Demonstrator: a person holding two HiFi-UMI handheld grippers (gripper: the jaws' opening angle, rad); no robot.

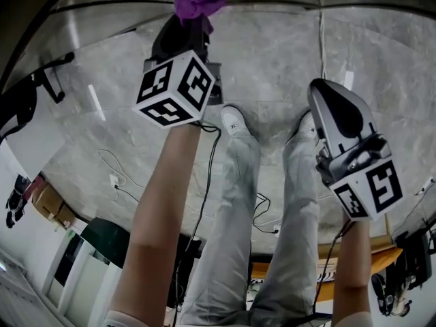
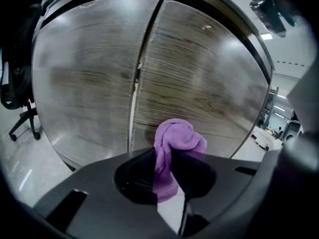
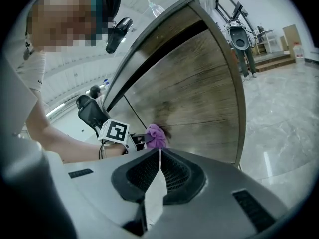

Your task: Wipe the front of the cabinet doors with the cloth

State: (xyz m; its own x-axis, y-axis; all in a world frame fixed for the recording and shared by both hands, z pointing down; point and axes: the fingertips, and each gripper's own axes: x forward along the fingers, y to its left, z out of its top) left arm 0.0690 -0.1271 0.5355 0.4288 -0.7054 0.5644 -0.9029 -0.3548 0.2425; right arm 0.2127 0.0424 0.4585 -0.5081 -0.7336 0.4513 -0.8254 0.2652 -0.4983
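A purple cloth is bunched between the jaws of my left gripper, which is shut on it. Its free end rests against the low part of the wood-grain cabinet doors, just right of the seam between them. In the head view the cloth shows at the top edge, beyond the left gripper. From the right gripper view I see the cloth against the door. My right gripper hangs back from the cabinet, shut, holding nothing; in the head view the right gripper is at the right.
My legs and white shoes stand on grey marble floor in front of the cabinet. Cables trail on the floor at left. A black office chair stands left of the cabinet. A person stands far off to the right.
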